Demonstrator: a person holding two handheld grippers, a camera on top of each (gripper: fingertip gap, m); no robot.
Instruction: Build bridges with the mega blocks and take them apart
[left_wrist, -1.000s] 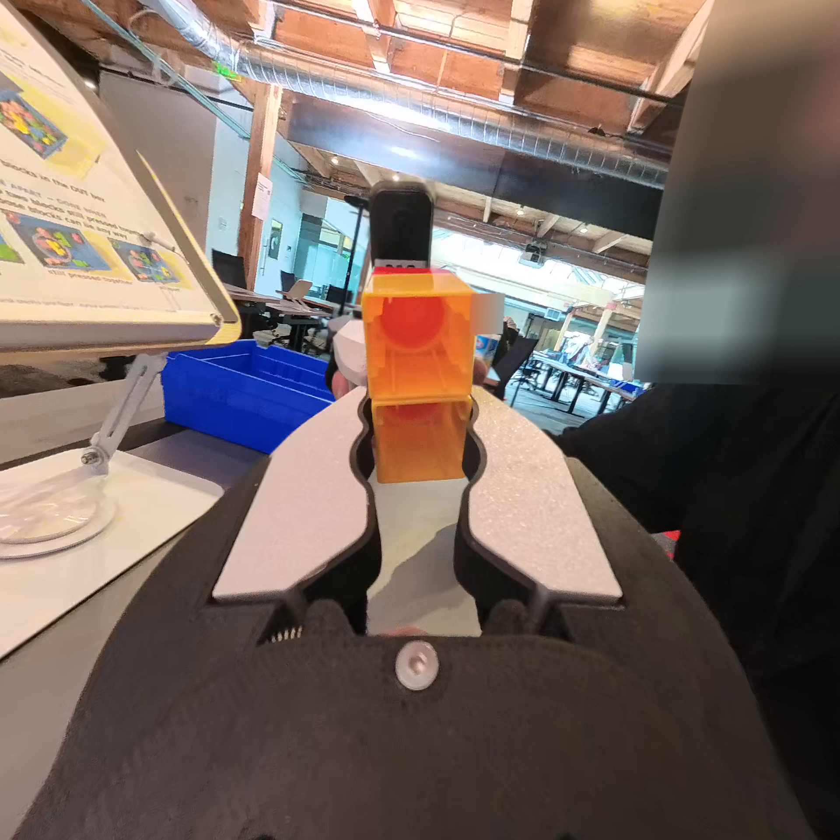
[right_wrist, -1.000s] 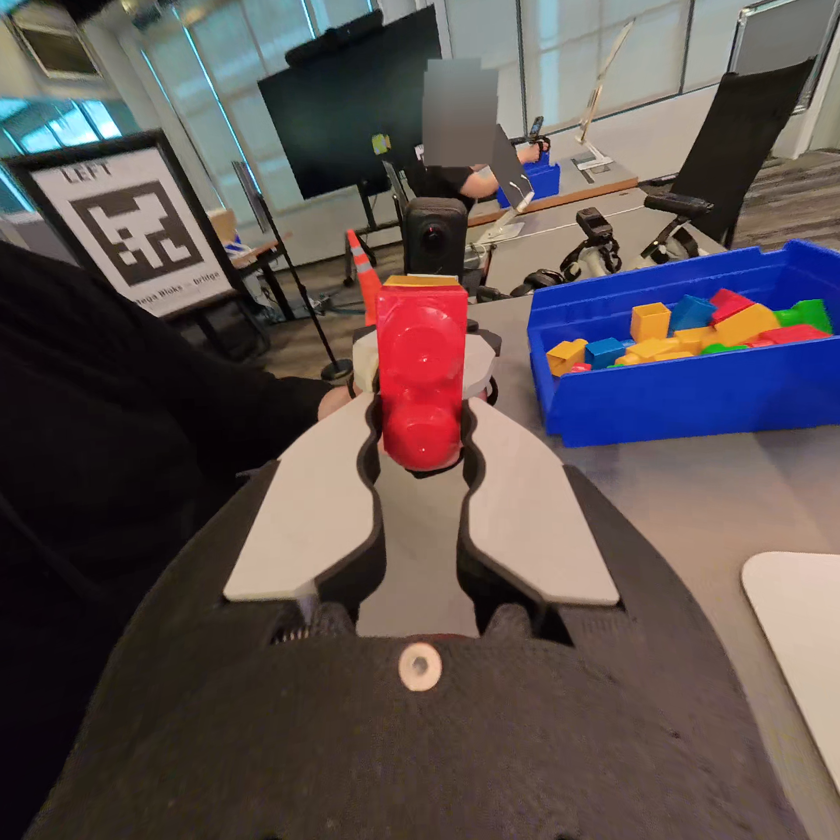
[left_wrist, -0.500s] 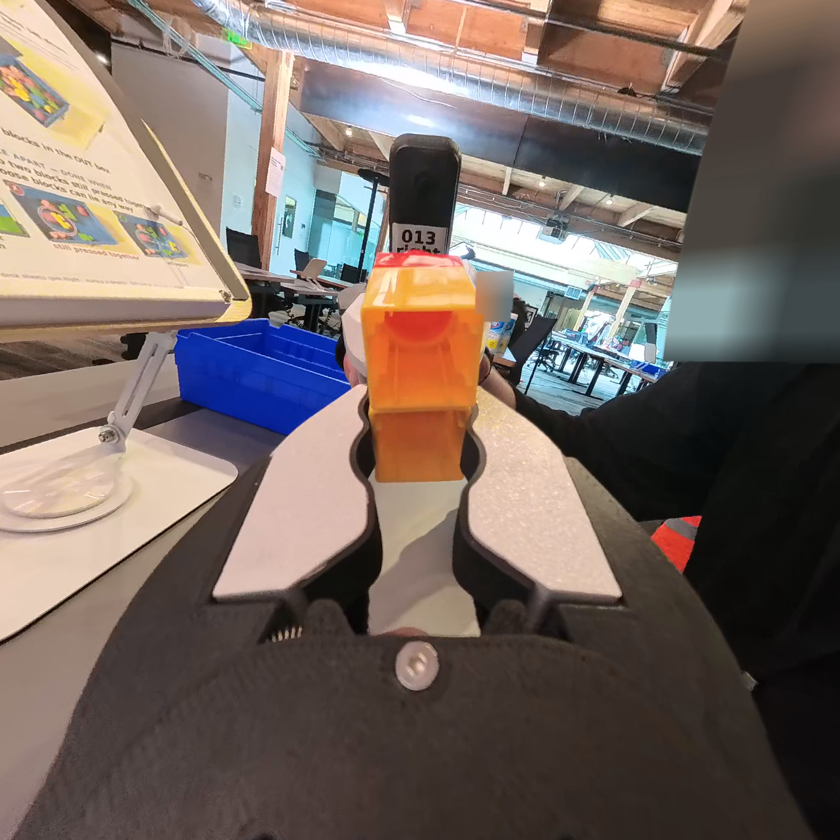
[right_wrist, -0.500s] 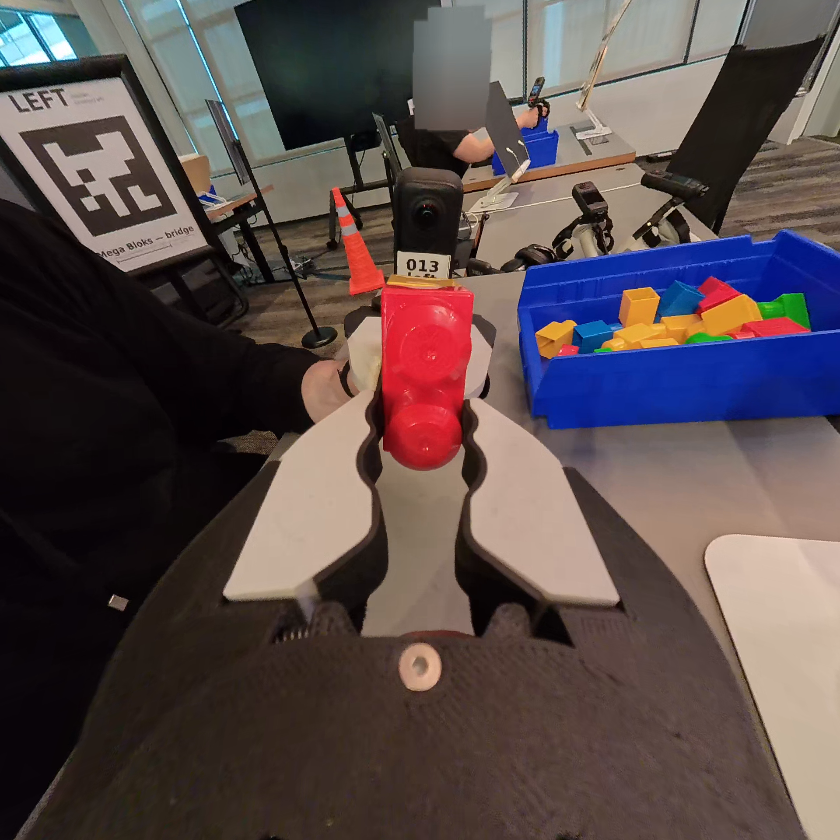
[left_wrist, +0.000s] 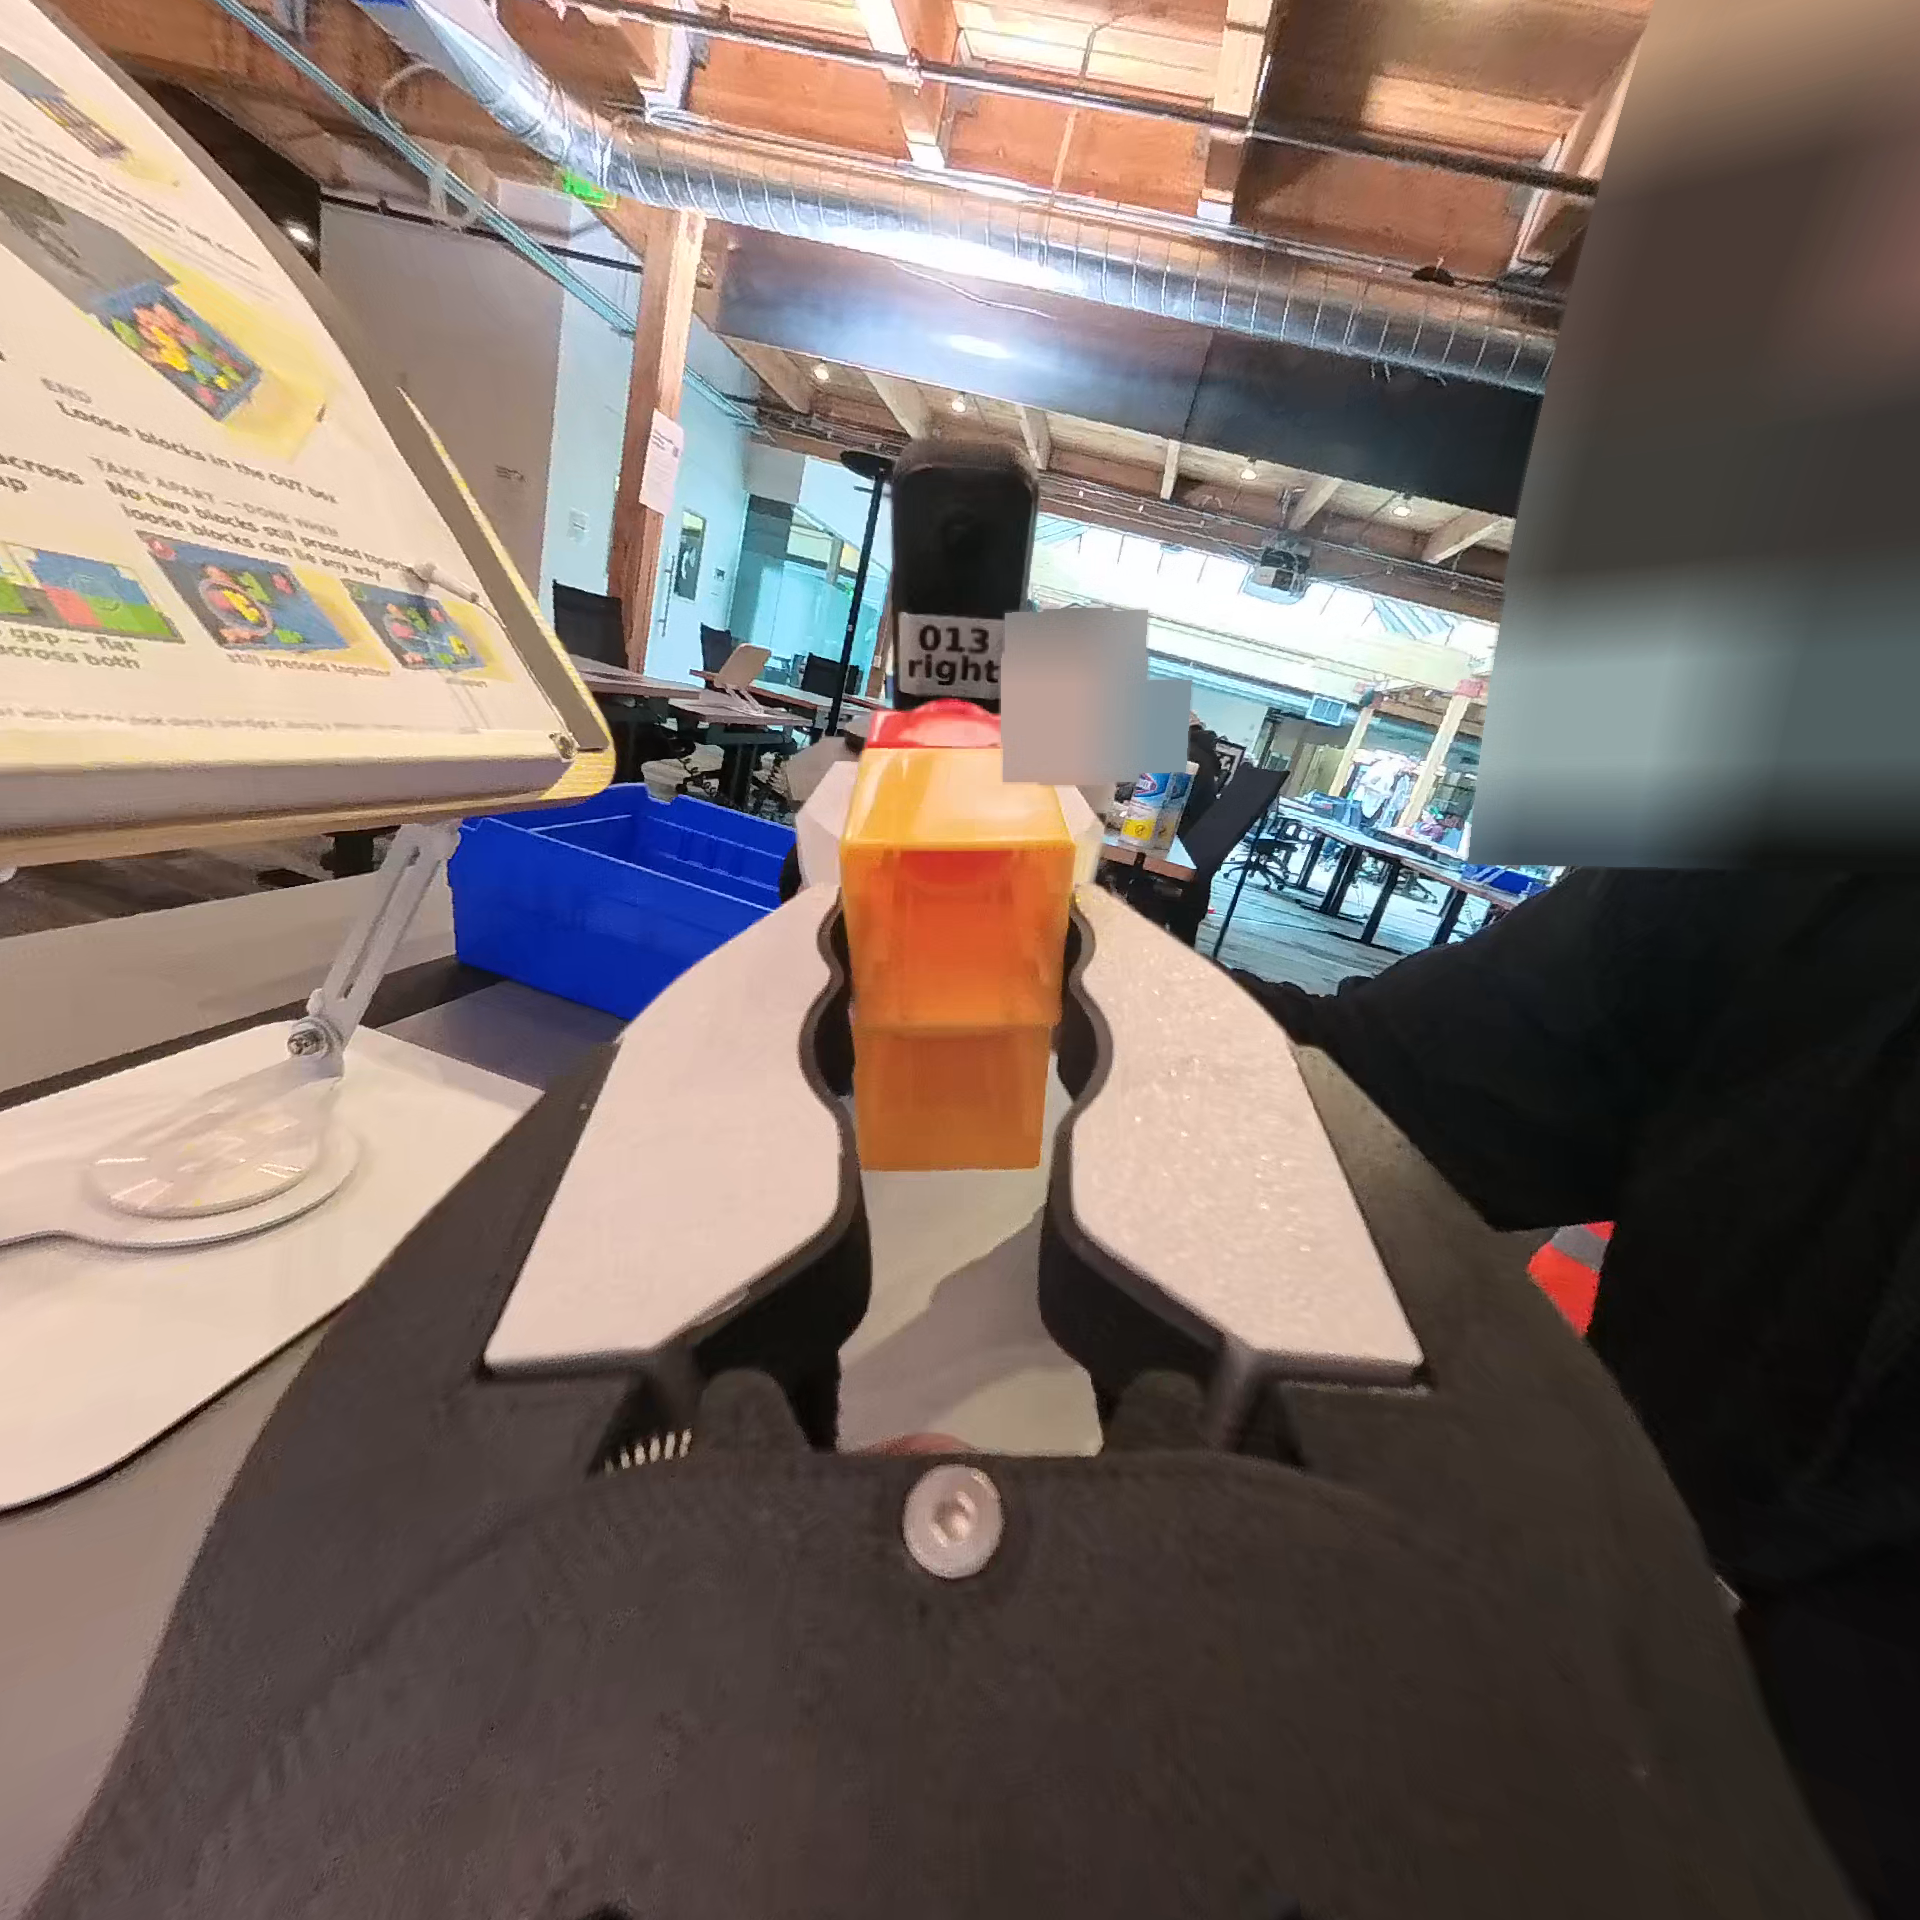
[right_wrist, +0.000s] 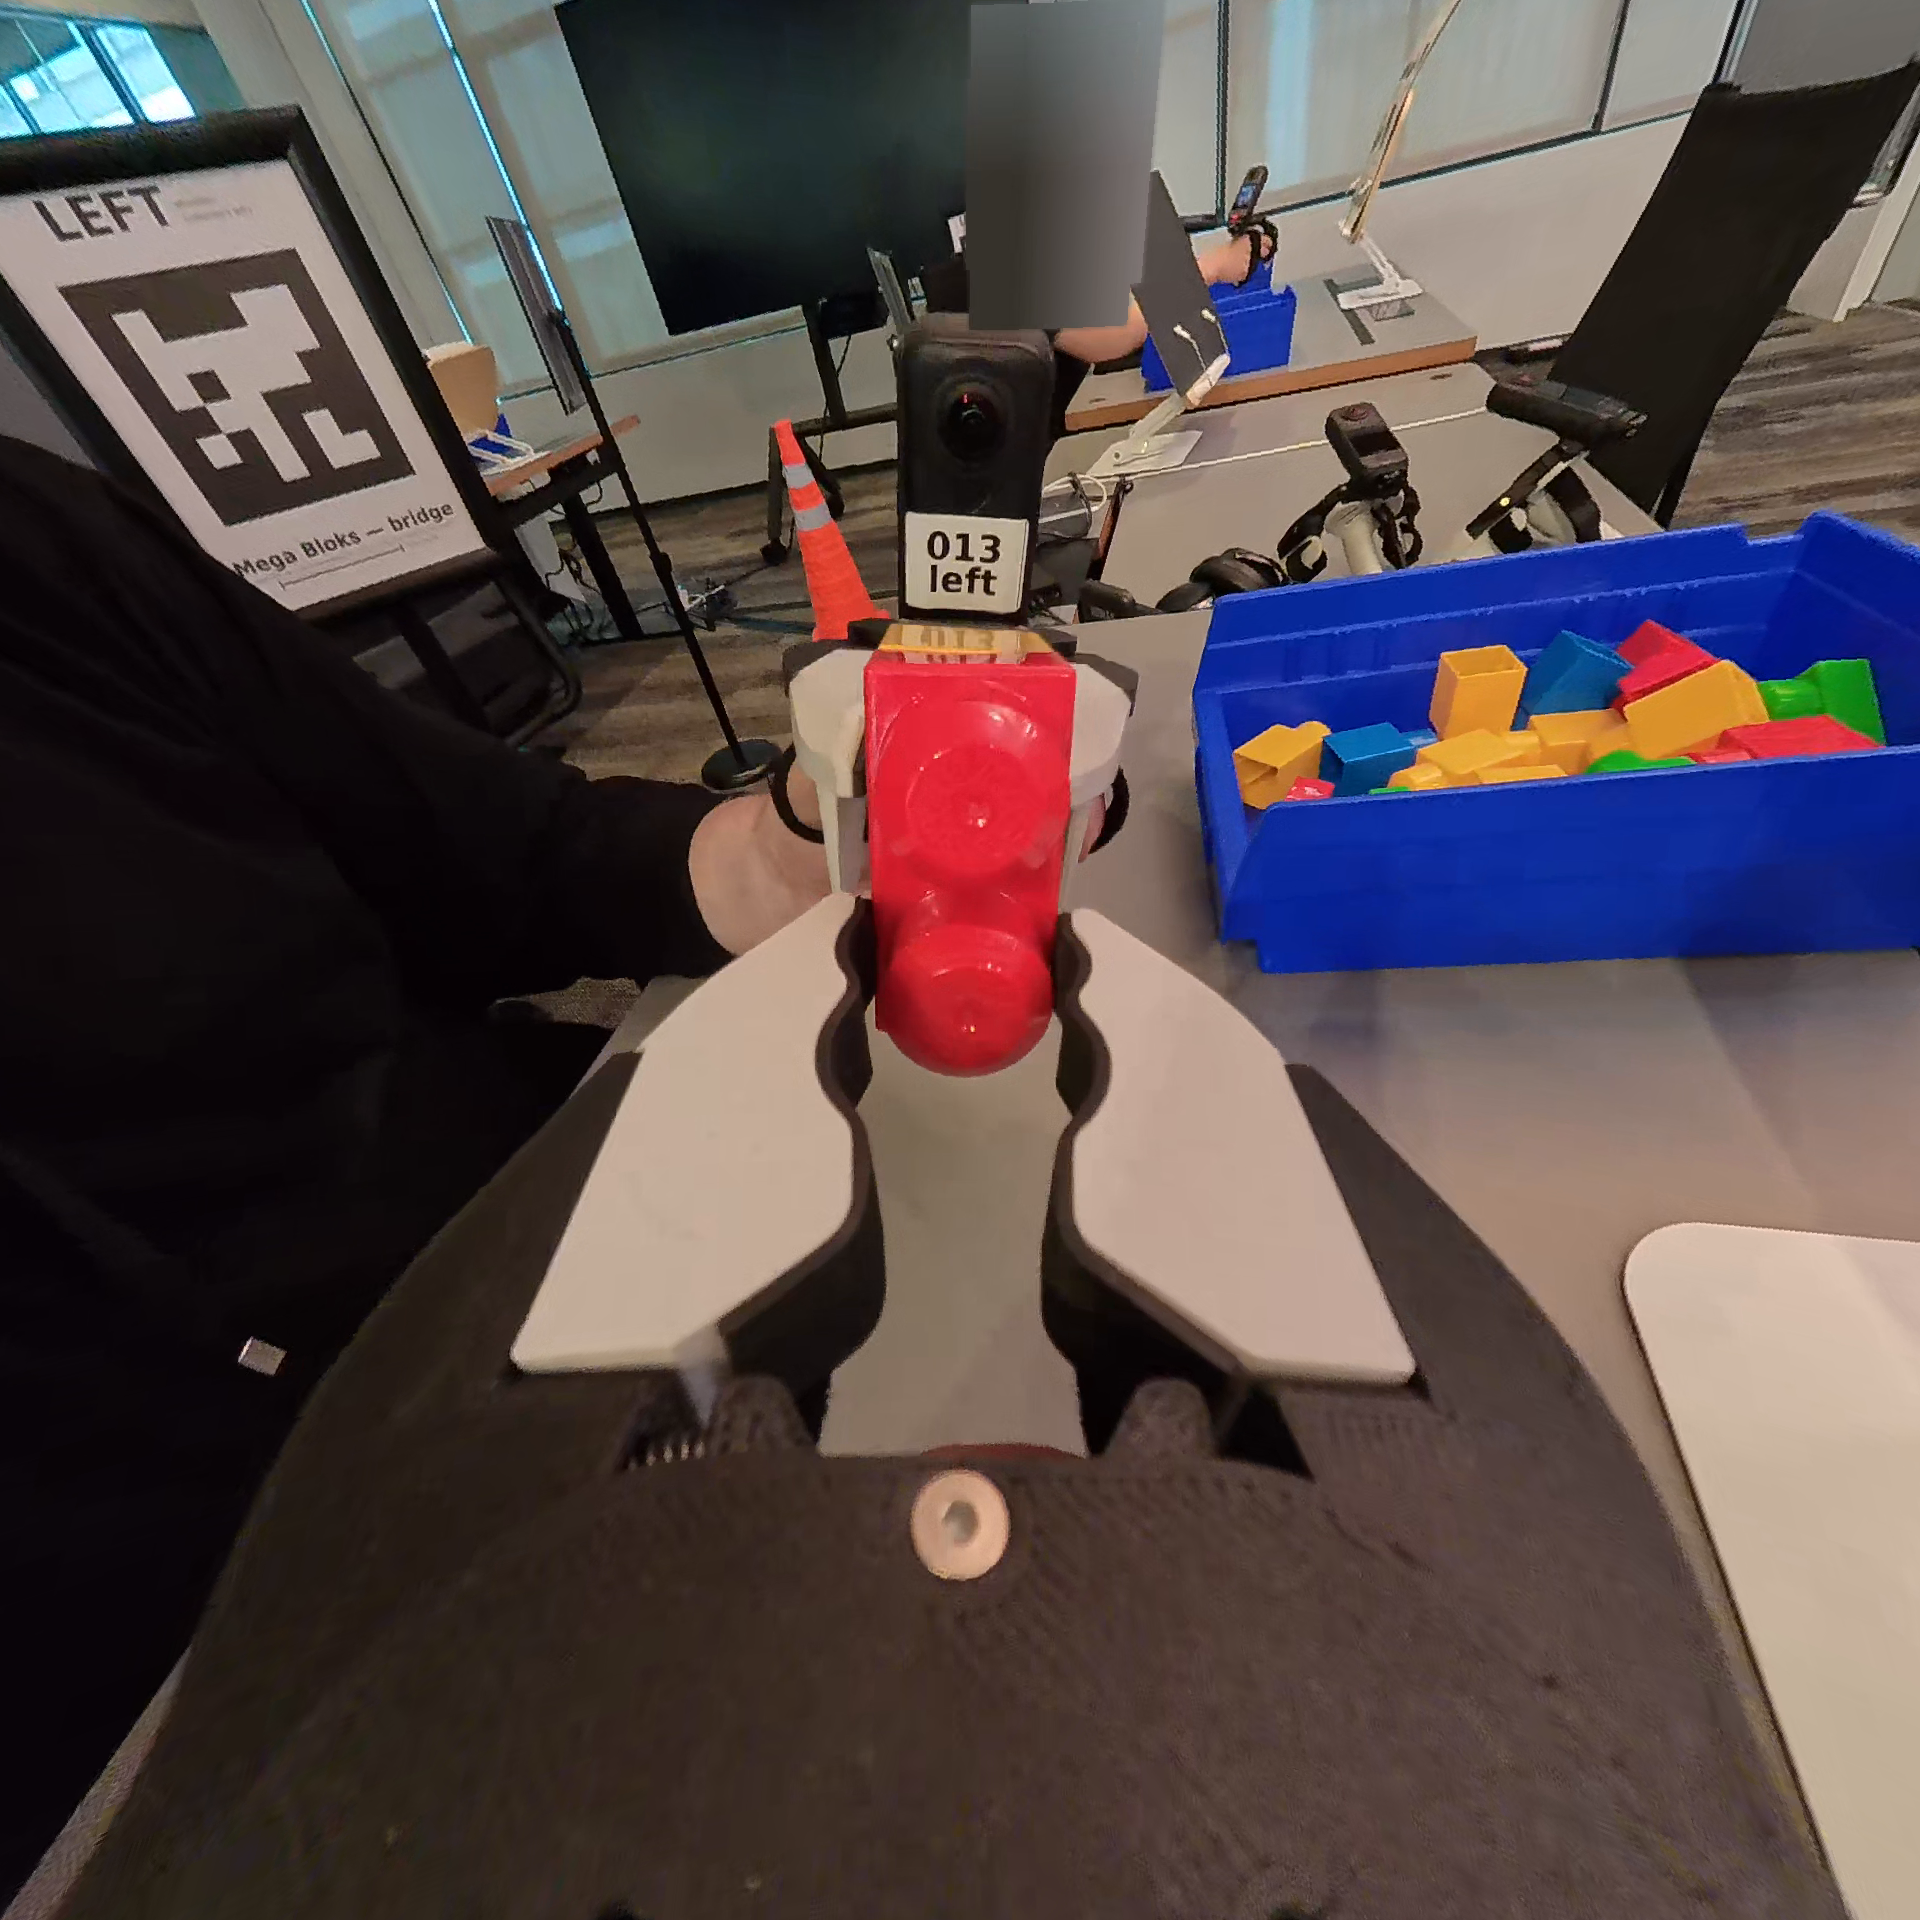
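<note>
In the left wrist view, the left gripper (left_wrist: 951, 997) was clamped on the orange block (left_wrist: 951, 987), pads tight on both flanks. The block faced the camera with its hollow underside, and red showed through it. A red block (left_wrist: 930, 724) was mated on the far side, with the right gripper's camera post just behind. An empty-looking blue bin (left_wrist: 613, 894) sat behind on the table, next to an instruction board on a stand (left_wrist: 239, 582).

Risk here: if the plan was to pull the pair apart, an off-axis pull would likely twist the orange block out of the pads. The grip sat only on its side walls.

In the right wrist view, the right gripper (right_wrist: 961, 987) was clenched on the red block (right_wrist: 971, 821), studs facing the camera. The orange one was barely visible as a strip at the far edge. The pair was held in mid-air over the table edge, the left gripper opposite. A blue bin of loose blocks (right_wrist: 1558, 873) stood to the right.

Risk: the smooth, rounded stud gave the pads little bite. A sudden release of the joint could jerk either block free and drop it to the floor rather than the table.
</note>
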